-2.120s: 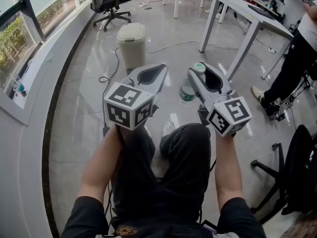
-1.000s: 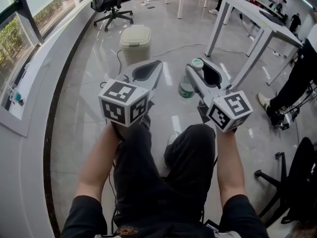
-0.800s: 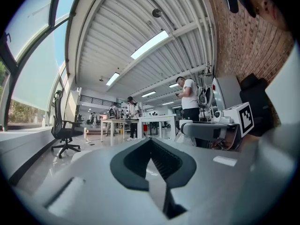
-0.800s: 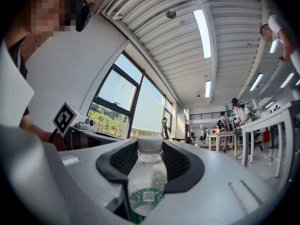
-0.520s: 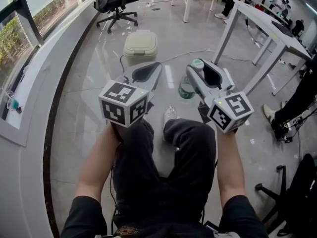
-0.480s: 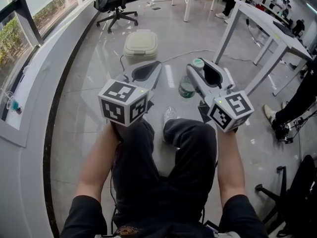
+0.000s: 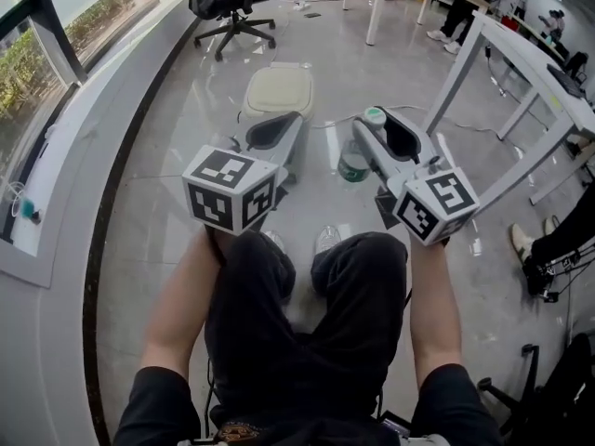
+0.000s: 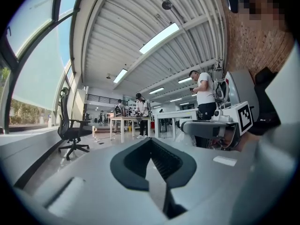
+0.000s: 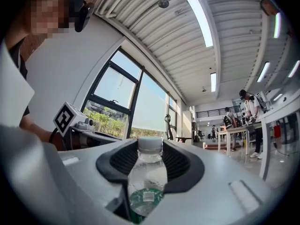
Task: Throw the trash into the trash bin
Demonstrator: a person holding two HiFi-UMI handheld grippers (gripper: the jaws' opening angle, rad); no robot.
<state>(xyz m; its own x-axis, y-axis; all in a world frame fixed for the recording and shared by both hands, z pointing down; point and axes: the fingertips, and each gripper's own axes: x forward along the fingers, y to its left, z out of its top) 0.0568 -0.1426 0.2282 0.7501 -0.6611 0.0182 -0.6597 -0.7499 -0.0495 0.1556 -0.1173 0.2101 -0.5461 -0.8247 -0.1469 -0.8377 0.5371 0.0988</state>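
Observation:
The beige trash bin (image 7: pixel 277 91) stands on the glossy floor with its lid down, just beyond both grippers in the head view. My right gripper (image 7: pixel 385 130) is shut on a clear plastic bottle (image 7: pixel 353 161) with a green label and a white cap. In the right gripper view the bottle (image 9: pixel 147 172) lies along the jaws, cap at the far end. My left gripper (image 7: pixel 276 128) points at the bin's near side. Its dark pads (image 8: pixel 140 165) meet at the tip with nothing between them.
A black office chair (image 7: pixel 234 7) stands behind the bin by the curved window sill (image 7: pixel 65 156). White table legs (image 7: pixel 460 59) rise at the right, with a cable on the floor near them. Someone's leg and shoe (image 7: pixel 548 240) are at the far right. My own knees (image 7: pixel 307 286) fill the foreground.
Both grippers have travelled forward across the floor towards the bin, which now sits directly beyond their tips. The bottle has stayed in the right gripper throughout.

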